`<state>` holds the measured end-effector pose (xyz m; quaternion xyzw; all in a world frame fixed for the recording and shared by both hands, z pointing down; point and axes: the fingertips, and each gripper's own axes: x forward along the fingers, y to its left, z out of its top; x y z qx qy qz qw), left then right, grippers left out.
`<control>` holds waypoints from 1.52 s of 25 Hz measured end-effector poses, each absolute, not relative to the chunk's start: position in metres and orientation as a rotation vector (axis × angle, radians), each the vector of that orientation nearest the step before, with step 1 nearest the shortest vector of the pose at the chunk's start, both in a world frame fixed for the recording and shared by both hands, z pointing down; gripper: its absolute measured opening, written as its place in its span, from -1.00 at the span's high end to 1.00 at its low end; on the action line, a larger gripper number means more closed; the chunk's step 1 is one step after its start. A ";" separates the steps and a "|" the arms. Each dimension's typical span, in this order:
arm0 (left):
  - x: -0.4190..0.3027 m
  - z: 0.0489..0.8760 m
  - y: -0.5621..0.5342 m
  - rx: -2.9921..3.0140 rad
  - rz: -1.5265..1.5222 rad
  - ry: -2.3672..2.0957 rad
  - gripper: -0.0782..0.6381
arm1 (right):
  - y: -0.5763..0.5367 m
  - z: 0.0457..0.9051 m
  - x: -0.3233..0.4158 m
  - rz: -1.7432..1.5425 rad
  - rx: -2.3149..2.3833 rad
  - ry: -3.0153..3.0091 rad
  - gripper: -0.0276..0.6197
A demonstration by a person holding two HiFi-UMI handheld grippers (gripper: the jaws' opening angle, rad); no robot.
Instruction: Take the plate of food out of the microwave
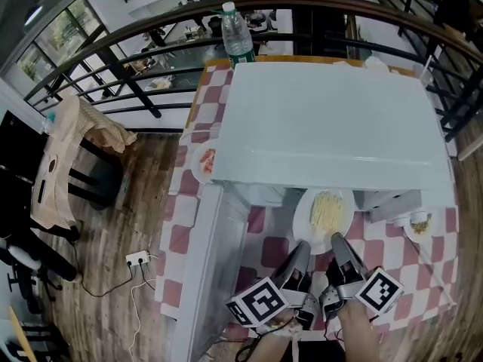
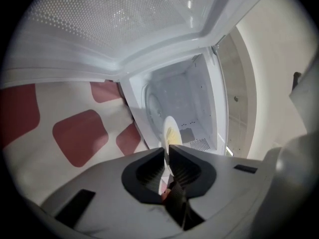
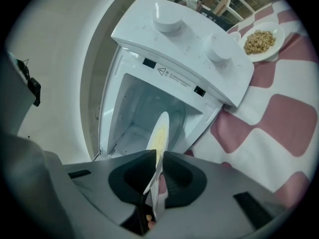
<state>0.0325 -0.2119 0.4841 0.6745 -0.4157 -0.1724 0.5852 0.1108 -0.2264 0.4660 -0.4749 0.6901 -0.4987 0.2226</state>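
1. Left gripper (image 2: pixel 167 149) and right gripper (image 3: pixel 158 154) each pinch the near rim of the plate (image 1: pixel 324 211), which sits half out of the microwave (image 1: pixel 332 119) mouth.
2. Risk: both holds are on one edge, so the far side could sag and the rim could slip free.
3. Risk: uneven pulling could twist the plate or knock it against the open door (image 1: pixel 198 277).
4. Contents: the plate carries loose, pale yellow shredded food. The cavity looks otherwise empty. A small dish (image 1: pixel 419 223) of brown food stands on the table (image 1: pixel 260 259).
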 end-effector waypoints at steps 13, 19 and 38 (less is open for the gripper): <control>0.035 0.460 -0.168 1.622 -0.350 -0.884 0.64 | -0.177 0.438 0.114 -1.295 -1.378 1.823 0.81; 0.038 0.453 -0.151 1.636 -0.324 -0.853 0.64 | -0.157 0.433 0.118 -1.281 -1.403 1.806 0.81; 0.053 0.435 -0.113 1.619 -0.388 -0.920 0.64 | -0.126 0.412 0.132 -1.302 -1.321 1.883 0.81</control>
